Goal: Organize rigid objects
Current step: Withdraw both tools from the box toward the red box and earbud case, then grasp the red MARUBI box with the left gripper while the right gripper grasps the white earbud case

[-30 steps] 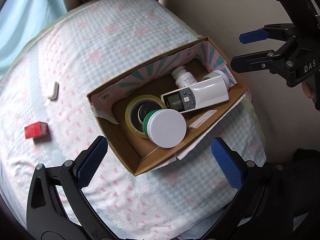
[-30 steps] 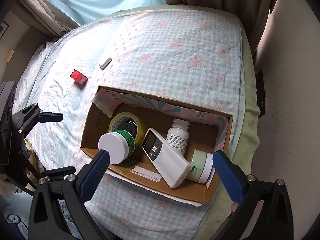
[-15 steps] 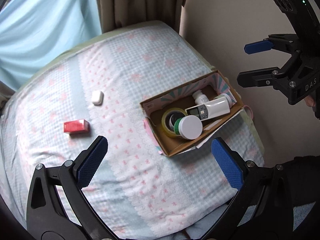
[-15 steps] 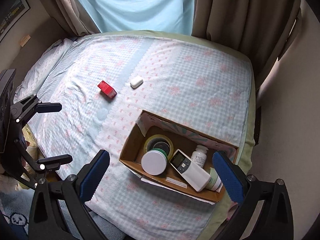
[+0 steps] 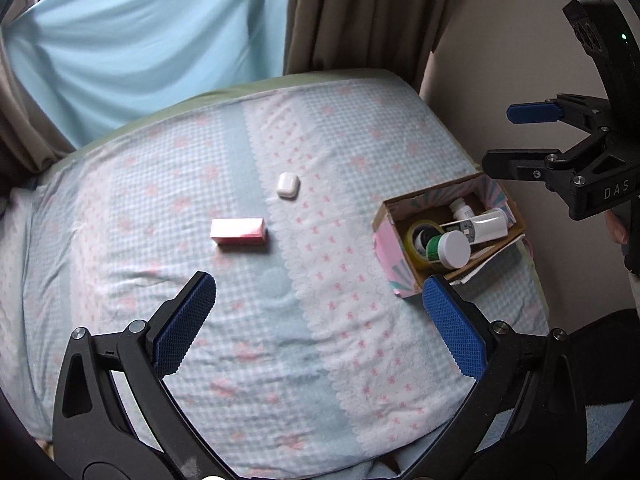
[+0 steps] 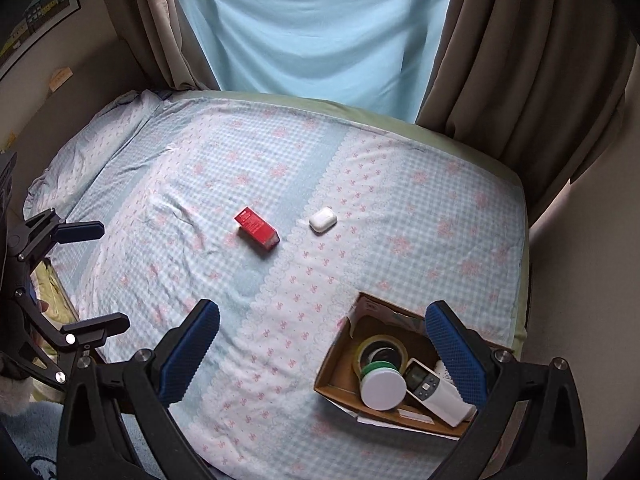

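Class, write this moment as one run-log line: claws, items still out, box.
left claw open, empty | right claw open, empty | red box, white earbud case loose on bed | cardboard box holds tape, jar, remote

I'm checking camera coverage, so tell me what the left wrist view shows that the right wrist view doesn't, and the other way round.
Only the left wrist view shows the white pill bottle lying in the cardboard box, and the box's pink outer end.

Only the right wrist view shows the wall poster and the bed's far left side.

Both show the red box and white earbud case loose on the bedsheet, plus the tape roll, white-lidded jar and remote in the box. The left gripper and right gripper are open and empty.
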A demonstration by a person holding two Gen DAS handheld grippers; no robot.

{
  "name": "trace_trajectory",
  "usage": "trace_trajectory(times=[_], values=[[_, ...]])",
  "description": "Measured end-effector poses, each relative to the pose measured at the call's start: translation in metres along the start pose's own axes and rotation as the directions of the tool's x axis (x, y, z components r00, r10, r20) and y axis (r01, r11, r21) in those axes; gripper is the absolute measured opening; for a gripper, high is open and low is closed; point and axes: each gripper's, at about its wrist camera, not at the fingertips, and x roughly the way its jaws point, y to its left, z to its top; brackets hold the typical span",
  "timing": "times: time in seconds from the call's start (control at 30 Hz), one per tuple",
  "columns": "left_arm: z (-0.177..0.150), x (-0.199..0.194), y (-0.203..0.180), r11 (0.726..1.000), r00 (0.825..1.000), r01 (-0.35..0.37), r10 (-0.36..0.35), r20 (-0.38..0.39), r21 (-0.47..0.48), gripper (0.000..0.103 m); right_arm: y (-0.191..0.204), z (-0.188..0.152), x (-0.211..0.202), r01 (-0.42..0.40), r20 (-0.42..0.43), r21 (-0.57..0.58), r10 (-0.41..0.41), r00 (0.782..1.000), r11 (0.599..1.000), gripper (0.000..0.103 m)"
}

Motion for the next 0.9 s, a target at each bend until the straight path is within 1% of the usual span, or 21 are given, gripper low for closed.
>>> trace_trajectory(times=[0.1,0.2,0.3,0.37,0.43,0.5,0.57,0.63,0.77,0.83,0.9], values=[[-0.007,0.002,0.03,0.999,1.0,-0.027,0.027,0.001,-0.018,0.103,0.02,0.007,0.015,0.003,0.008,0.017,-0.003,1.0,1.0,0.103],[-0.008,0.011,0.054,0.999,0.999,-0.043,0.042,-0.016,-0.013,0.103,0.035,0.014,0.03,0.013,0.015,0.022,-0.014,1.0,1.0,0.103],[-0.002,0.026,0.076,0.999,0.999,-0.032,0.032,-0.039,0.006,0.103,0.041,0.024,0.053,0.025,-0.01,0.039,-0.024,1.0,0.999,0.103],[0.005,0.041,0.086,0.999,0.998,-0.022,0.024,-0.055,0.043,0.103,0.039,0.032,0.071,0.013,-0.029,0.074,-0.011,1.0,0.997,0.103],[0.014,0.061,0.094,0.994,0.997,-0.015,0.023,-0.077,0.104,0.103,0.033,0.041,0.092,0.009,-0.049,0.116,-0.004,0.999,0.993,0.103],[0.023,0.086,0.1,0.985,0.995,0.01,0.007,-0.103,0.169,0.103,0.026,0.048,0.115,0.002,-0.073,0.161,0.01,0.997,0.987,0.103],[0.031,0.113,0.106,0.971,0.991,0.043,-0.012,-0.133,0.237,0.103,0.019,0.055,0.142,0.0,-0.104,0.215,0.023,0.994,0.977,0.103],[0.038,0.142,0.11,0.949,0.986,0.075,-0.026,-0.162,0.306,0.103,0.012,0.061,0.169,0.01,-0.134,0.261,0.026,0.991,0.965,0.103],[0.046,0.199,0.115,0.893,0.978,0.122,-0.034,-0.205,0.434,0.103,-0.001,0.072,0.226,0.036,-0.187,0.336,0.029,0.982,0.941,0.103],[0.045,0.226,0.117,0.863,0.971,0.161,-0.05,-0.235,0.48,0.103,-0.007,0.078,0.25,0.046,-0.201,0.369,0.032,0.979,0.928,0.103],[0.043,0.253,0.117,0.832,0.963,0.185,-0.046,-0.267,0.523,0.103,-0.014,0.085,0.277,0.07,-0.228,0.395,0.024,0.973,0.916,0.103]])
